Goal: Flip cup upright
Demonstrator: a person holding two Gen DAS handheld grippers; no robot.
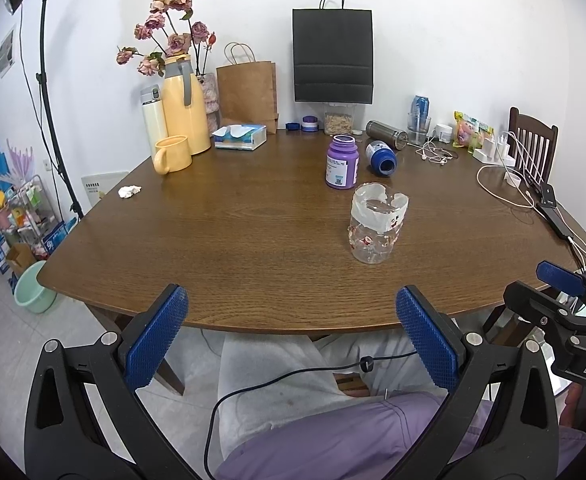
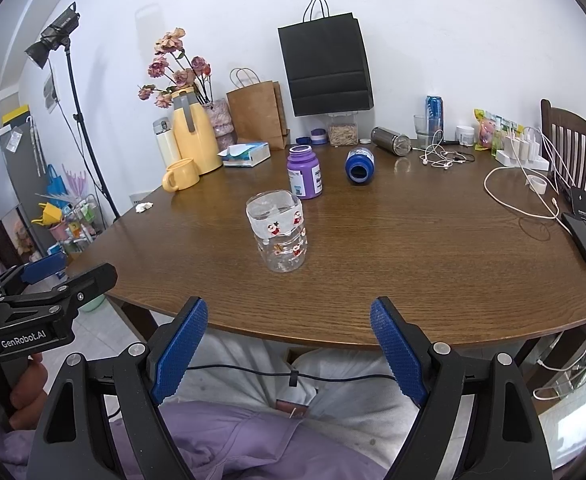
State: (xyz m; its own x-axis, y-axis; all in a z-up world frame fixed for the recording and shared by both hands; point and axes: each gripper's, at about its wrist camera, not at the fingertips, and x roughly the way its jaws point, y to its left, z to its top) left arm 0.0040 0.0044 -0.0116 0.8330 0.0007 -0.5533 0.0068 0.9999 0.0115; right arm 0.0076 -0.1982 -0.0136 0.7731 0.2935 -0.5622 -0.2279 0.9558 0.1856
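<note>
Clear cup [image 2: 278,231] stood on table [image 2: 413,248], long axis vertical, wider end up; which end open cannot be told. Right gripper [image 2: 289,350] jaws spread wide, empty; cup ahead, nearly centred. Left gripper [image 1: 293,336] likewise wide, empty; cup offset rightward. Right judged better aligned.

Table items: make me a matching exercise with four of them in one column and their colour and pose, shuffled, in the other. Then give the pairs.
Things:
1. cup
2. mug
3. bottle near the cup
4. bottle farther back

Descriptions:
A. blue, lying on its side, open mouth toward the camera
B. clear with cartoon stickers, standing alone near the table's front
C. purple, standing, no lid
D. yellow, standing beside the tall yellow jug

Pairs: 1-B, 2-D, 3-C, 4-A
</note>
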